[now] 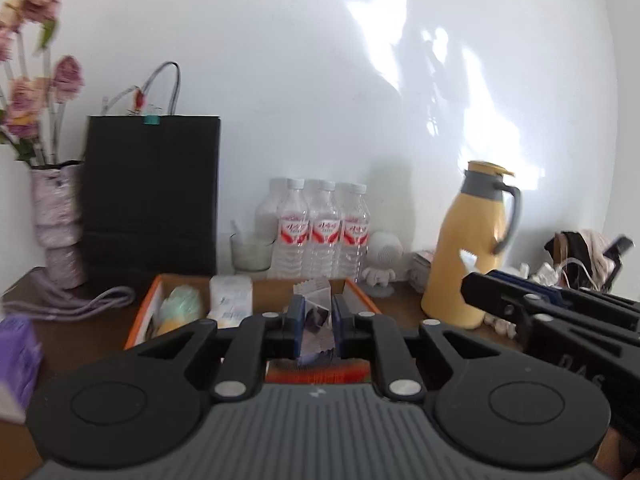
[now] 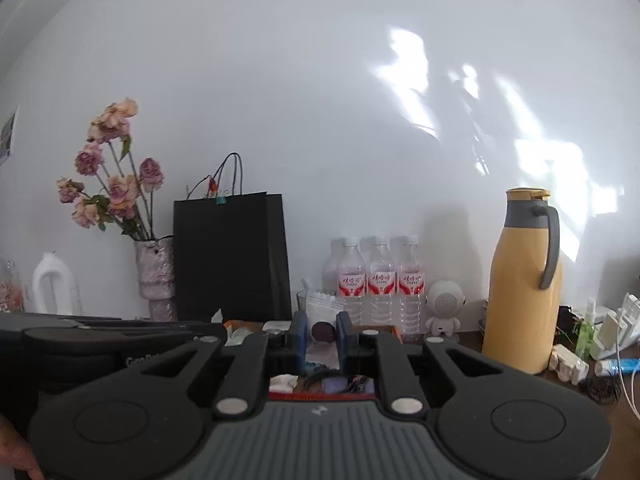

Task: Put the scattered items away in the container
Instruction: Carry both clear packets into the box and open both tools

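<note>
The left hand-held gripper point(image 1: 314, 320) and right hand-held gripper point(image 2: 322, 334) each pinch 1 small packet, both blurred, hiding the orange tray point(image 1: 140, 320).

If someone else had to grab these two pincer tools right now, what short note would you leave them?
Left gripper: shut on a crinkle-edged printed sachet, held above the orange-rimmed cardboard tray.
Right gripper: shut on a small round dark purple item.
Done: a pale green pouch and a white packet already lie in the tray.
Left: drop both held items in, then clear the small white pieces beside the yellow thermos jug.
</note>
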Tool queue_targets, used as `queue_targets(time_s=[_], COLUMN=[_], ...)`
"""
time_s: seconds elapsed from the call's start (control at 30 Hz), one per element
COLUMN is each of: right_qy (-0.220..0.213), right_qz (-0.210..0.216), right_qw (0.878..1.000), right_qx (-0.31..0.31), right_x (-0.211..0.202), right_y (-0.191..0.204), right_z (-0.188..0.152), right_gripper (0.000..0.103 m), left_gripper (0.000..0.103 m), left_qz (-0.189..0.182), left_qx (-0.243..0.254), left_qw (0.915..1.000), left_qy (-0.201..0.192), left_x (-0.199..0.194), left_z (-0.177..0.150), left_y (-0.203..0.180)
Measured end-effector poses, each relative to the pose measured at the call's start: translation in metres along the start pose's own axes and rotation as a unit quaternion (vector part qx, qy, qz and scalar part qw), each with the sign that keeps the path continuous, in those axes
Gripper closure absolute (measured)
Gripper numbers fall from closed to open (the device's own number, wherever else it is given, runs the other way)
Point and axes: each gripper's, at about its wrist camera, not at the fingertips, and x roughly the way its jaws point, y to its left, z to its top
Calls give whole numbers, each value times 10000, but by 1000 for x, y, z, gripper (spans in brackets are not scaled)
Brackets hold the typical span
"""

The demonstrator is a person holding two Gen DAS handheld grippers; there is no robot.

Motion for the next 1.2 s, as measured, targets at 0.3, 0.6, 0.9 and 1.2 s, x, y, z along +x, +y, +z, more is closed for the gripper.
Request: queue_targets(time_s=[0.3,0.6,0.9,1.2], right_qy=[3174,4734,4877,4712], right_qz=[267,198,-23,-112], right_qw=[9469,8799,8719,8808], right_qx=[444,348,439,445], right_x=[255,391,414,369], right_y=[-70,-86,-90,-79], right_z=[76,14,2,43], right_gripper=[89,89,77,42], left_gripper=[88,85,58,8], left_qz=[-229,33,91,468], left_qx=[-603,-571,-868,-651], left_qw=[9611,9300,9199,9292], left_qy=[2687,3630,3824,3608], left_x=[235,343,339,269], left_z=[57,21,23,69], left_y=[37,51,69,80])
